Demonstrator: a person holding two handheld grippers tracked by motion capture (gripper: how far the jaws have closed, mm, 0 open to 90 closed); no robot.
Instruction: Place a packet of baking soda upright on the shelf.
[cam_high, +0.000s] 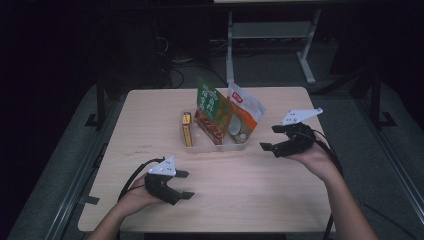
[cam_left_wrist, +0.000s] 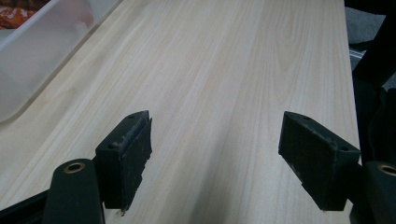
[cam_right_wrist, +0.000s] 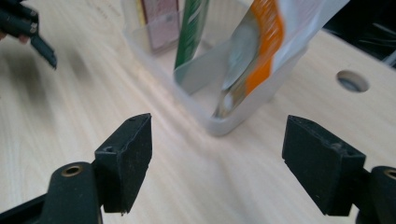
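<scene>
Presently, both your grippers hang over the table (cam_high: 150, 130) with nothing between their jaws. Your left gripper (cam_high: 184, 184) sits at the lower left of the high view, its jaws spread wide over bare wood; in the left gripper view the same spread is plain, with the corner of the clear tub (cam_left_wrist: 28, 70) at the upper left. Your right gripper (cam_high: 270, 136) is at centre right of the high view, jaws likewise parted, just beside the tub's (cam_high: 240, 146) right end but not touching it.

The tub stands at the centre of the table and holds the goods upright: a yellow box (cam_high: 187, 128) at its left end, a green-and-red packet (cam_high: 212, 112) in the middle, and a white-and-orange pouch (cam_high: 246, 115) leaning out over the right end. In the right gripper view the pouch (cam_right_wrist: 266, 51) fills the upper middle, ahead of the parted jaws, with the green packet (cam_right_wrist: 191, 32) to its left.

Risks, as judged from this pose — the pouch is soft and tilted, so a pinch on its loose top edge may slip or crumple it. A low approach could strike the tub wall and slide the light tub across the table. Pulling the pouch sideways may also tip the neighbouring packet.
</scene>
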